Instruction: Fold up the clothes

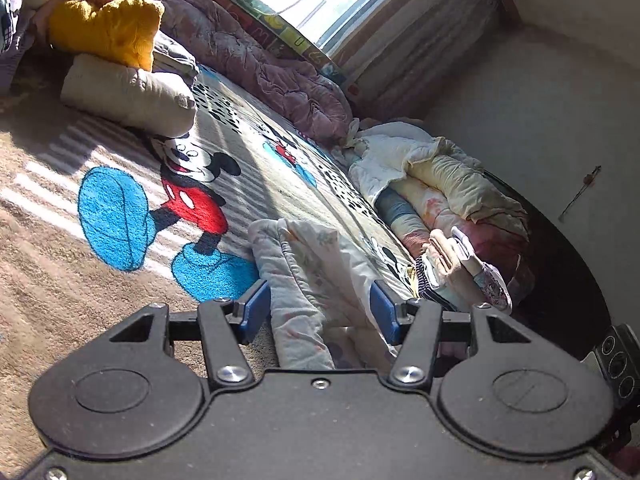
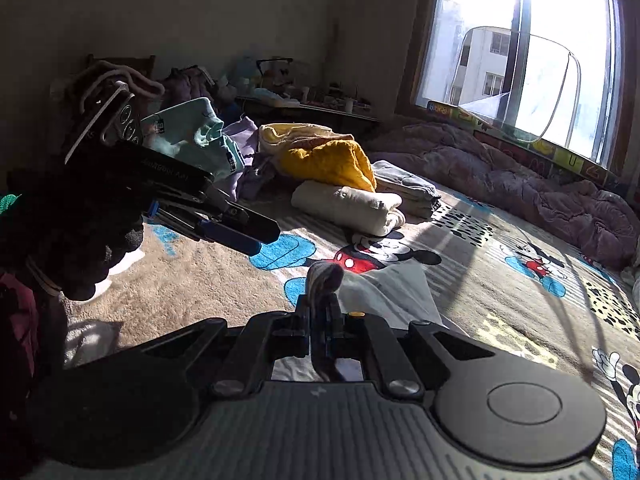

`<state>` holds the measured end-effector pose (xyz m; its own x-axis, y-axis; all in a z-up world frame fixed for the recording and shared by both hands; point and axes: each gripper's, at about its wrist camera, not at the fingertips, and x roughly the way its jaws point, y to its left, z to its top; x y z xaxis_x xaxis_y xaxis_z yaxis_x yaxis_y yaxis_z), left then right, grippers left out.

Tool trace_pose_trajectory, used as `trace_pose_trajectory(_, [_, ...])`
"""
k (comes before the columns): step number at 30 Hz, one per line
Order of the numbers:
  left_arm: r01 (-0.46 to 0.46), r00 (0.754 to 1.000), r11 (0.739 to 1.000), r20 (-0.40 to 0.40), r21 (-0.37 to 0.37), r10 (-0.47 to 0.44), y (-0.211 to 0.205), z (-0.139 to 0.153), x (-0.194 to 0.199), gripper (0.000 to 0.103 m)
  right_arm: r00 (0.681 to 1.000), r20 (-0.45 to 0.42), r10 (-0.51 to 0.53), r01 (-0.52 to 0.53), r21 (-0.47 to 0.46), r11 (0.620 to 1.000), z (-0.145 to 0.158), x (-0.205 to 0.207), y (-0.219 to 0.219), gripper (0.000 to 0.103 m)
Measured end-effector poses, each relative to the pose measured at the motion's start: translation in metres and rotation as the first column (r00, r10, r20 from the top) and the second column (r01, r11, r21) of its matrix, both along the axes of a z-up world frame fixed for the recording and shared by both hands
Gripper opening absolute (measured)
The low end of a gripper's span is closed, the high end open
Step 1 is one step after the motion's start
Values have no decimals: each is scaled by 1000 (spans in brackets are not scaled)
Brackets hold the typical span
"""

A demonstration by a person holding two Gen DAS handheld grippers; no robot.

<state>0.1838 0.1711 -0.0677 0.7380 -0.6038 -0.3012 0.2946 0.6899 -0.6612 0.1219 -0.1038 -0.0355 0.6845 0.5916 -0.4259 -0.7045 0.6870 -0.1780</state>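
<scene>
A white quilted garment with a faint print lies on the Mickey Mouse blanket. It runs up between the blue pads of my left gripper. The jaws stand apart and do not press on the cloth. In the right wrist view my right gripper is shut on a bunched edge of the same white garment, and a fold pokes up above the pads. My left gripper shows there too, at the left above the blanket, held by a dark-gloved hand.
Folded clothes lie at the back: a cream roll, a yellow garment and a teal one. A pink quilt runs under the window. A small folded stack and a cream bedding heap sit by the wall.
</scene>
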Motion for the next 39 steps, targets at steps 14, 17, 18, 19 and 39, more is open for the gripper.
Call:
trace_pose_trajectory(14, [-1,995,974,99,226,-22,-66,5,58,33,983,-168,73,-88,-83,993,-37,-22,18,9])
trace_pose_trajectory(17, [37,991,950,110,310,-74,-83,-1,73,33,979,-192,65,-77,-55,995,-42,-23,17,9])
trace_pose_trajectory(18, [48,991,940,100,338,-87,-88,-5,80,33,976,-208,62,-72,-39,997,-43,-22,15,9])
trace_pose_trajectory(19, [60,992,924,83,377,-98,-94,-11,86,33,973,-224,58,-64,-21,998,-46,-21,15,9])
trace_pose_trajectory(39, [73,996,978,-71,194,-60,-68,-30,129,42,979,-198,-45,61,78,995,-11,23,-10,20])
